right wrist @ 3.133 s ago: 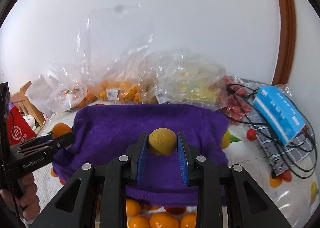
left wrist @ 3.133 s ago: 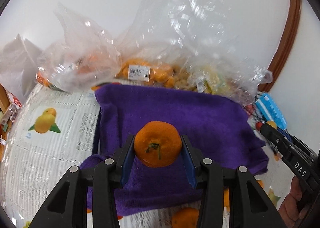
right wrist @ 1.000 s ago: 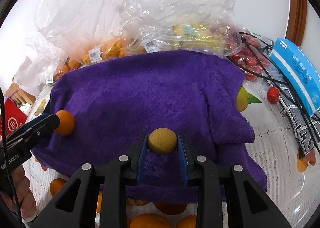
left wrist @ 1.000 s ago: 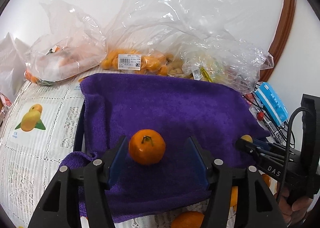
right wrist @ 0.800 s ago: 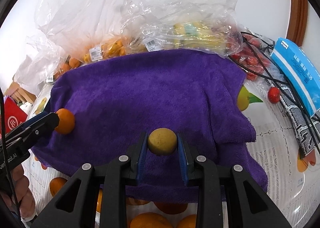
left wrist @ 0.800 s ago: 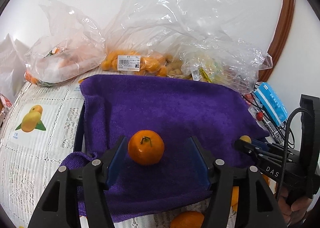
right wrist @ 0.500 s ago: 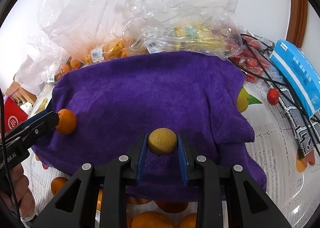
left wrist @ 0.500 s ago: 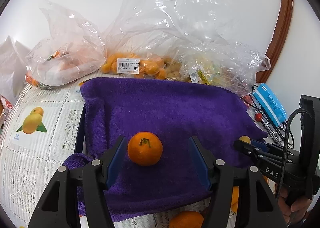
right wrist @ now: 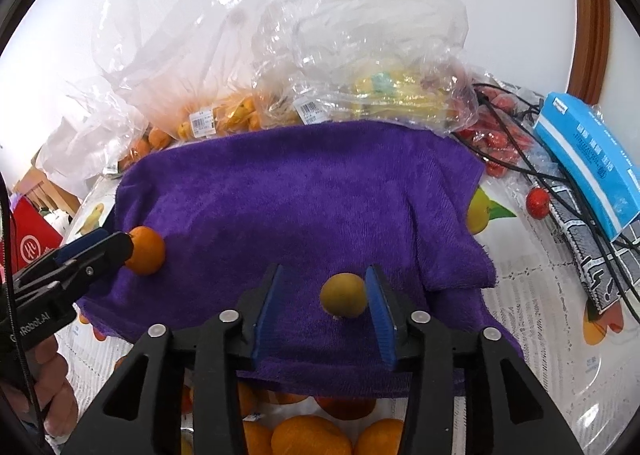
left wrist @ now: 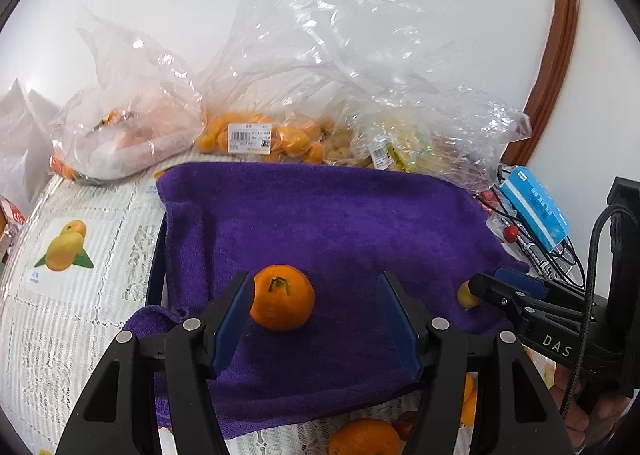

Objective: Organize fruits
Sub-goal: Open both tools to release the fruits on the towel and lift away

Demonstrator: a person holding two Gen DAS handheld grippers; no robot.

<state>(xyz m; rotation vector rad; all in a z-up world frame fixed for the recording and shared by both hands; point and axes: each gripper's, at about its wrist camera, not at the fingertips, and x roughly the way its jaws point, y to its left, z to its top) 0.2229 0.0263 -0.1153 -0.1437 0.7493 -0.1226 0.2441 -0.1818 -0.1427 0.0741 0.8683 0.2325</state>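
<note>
Nearest us, our right claw (right wrist: 326, 313) is spreading, the small yellow-brown fruit (right wrist: 343, 295) between its jaws on the purple towel (right wrist: 300, 195), leaning toward the right pad. Our left claw (left wrist: 314, 315) stands released around the orange (left wrist: 282, 297). Both are round; nudge either withdrawing and it may roll off toward the bags (left wrist: 320, 95) behind.
</note>
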